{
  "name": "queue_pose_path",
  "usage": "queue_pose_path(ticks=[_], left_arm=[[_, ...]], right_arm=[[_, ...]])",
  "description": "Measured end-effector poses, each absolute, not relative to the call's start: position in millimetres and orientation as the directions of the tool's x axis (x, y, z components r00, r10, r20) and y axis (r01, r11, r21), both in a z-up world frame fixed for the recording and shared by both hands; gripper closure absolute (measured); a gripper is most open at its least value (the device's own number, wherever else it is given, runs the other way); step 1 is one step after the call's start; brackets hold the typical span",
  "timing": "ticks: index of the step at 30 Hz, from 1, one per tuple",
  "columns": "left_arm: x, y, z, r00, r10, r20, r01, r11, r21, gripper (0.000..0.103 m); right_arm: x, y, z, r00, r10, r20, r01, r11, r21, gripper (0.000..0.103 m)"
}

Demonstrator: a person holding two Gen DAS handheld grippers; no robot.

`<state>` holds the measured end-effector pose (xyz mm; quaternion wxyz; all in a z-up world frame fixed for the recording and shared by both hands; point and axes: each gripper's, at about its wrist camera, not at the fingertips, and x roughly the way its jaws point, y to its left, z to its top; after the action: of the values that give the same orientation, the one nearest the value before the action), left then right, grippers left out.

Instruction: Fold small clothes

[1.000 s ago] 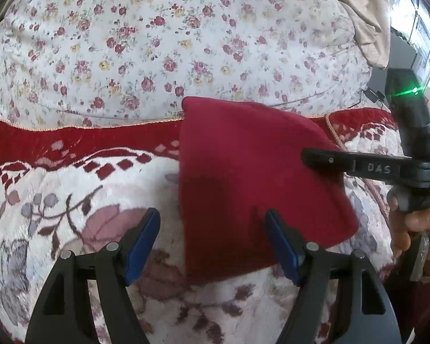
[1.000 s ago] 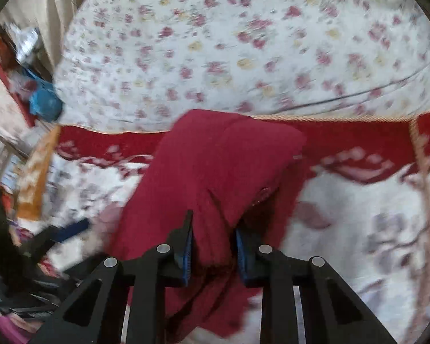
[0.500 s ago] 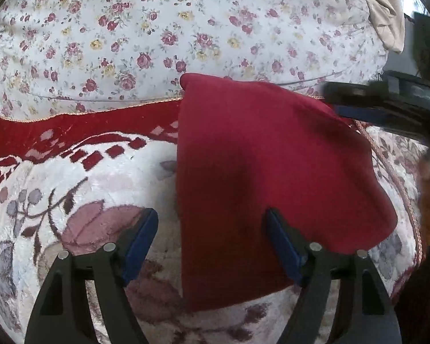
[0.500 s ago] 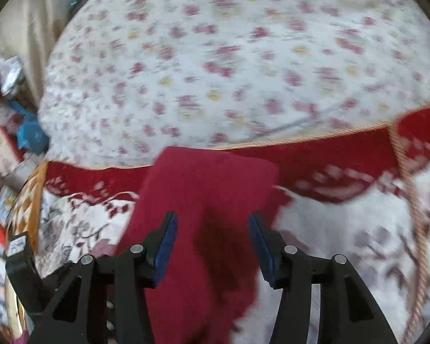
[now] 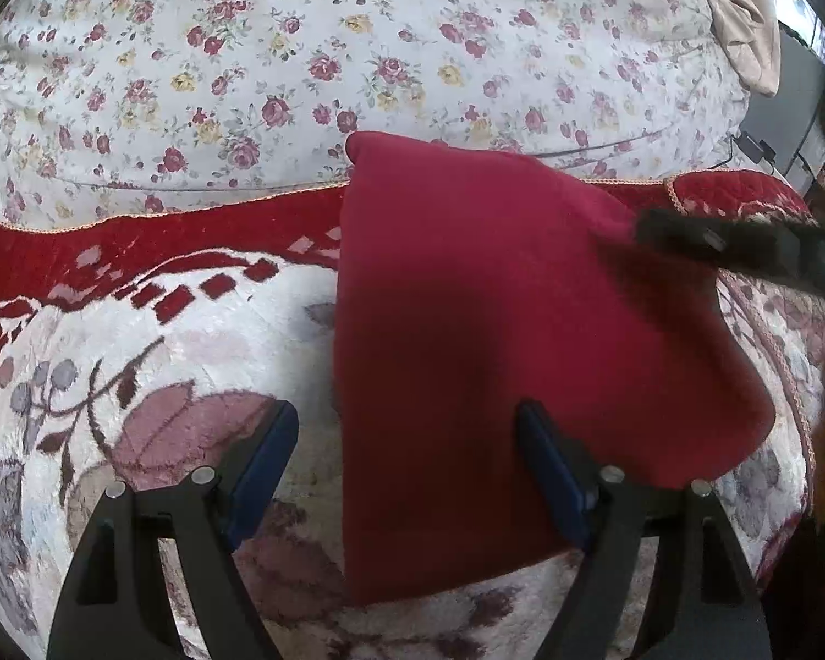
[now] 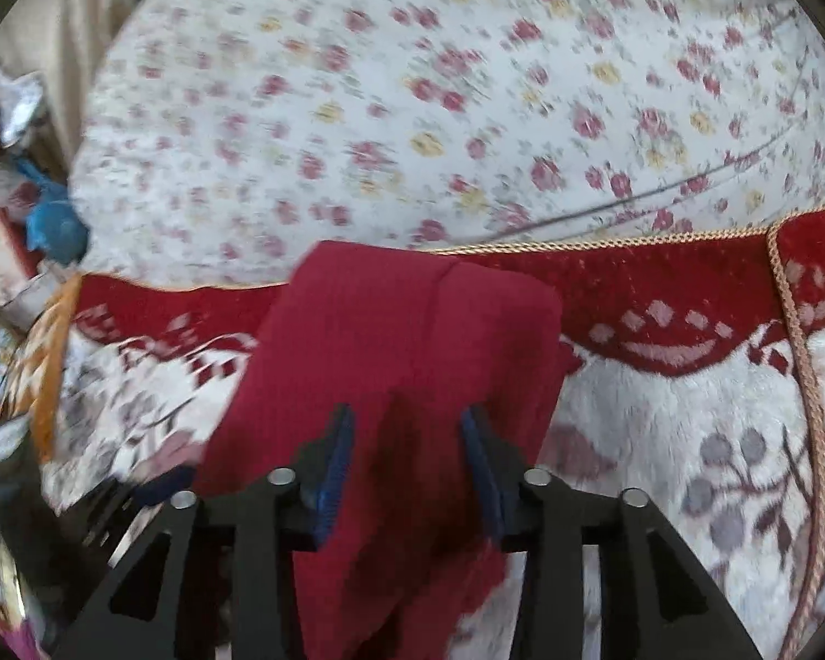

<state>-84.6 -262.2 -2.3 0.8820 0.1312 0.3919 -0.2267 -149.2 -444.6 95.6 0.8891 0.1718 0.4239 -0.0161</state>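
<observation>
Red garment [image 5: 500, 341] folded flat on rug [image 5: 165, 363], far edge at floral cushion. Left gripper [image 5: 407, 473] and right gripper [image 6: 407, 456] both spread, empty (right view blurred). Risk: pads probably snag, undoing fold.

The right gripper [image 5: 742, 253] was motion-blurred and cut off at the left-wrist frame's edge; the red garment's [image 6: 412, 363] lower part lay hidden beneath its jaws.

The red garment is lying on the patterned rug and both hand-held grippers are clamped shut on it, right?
Not quite. The red garment does lie on the patterned rug, but both wrist views show the left hand-held gripper and right hand-held gripper open, gripping nothing.
</observation>
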Motion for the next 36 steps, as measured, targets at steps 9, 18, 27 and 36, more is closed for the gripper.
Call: queue_pose_path(ticks=[9, 18, 27, 36], left_arm=[[-91.2, -263.7, -3.1, 0.605, -0.275, -0.747, 0.489, 0.869, 0.076, 0.022], [-91.5, -264.4, -2.5, 0.58, -0.292, -0.761, 0.502, 0.863, 0.052, 0.022], [-65.4, -245.2, 20.0, 0.553, -0.436, -0.71, 0.518, 0.848, -0.117, 0.009], [-18.0, -254.2, -10.8, 0.385, -0.518, -0.764, 0.521, 0.805, -0.283, 0.003]], right_arm=[[-201.0, -436.8, 104.6, 0.676, 0.087, -0.732, 0.204, 0.932, 0.299, 0.055], [-188.5, -414.6, 51.7, 0.544, 0.041, -0.838, 0.19, 0.967, 0.17, 0.058], [-192.5, -466.8, 70.9, 0.677, 0.166, -0.717, 0.284, 0.84, 0.462, 0.005], [-132.2, -494.5, 16.8, 0.659, 0.294, -0.692, 0.265, 0.771, 0.58, 0.003]])
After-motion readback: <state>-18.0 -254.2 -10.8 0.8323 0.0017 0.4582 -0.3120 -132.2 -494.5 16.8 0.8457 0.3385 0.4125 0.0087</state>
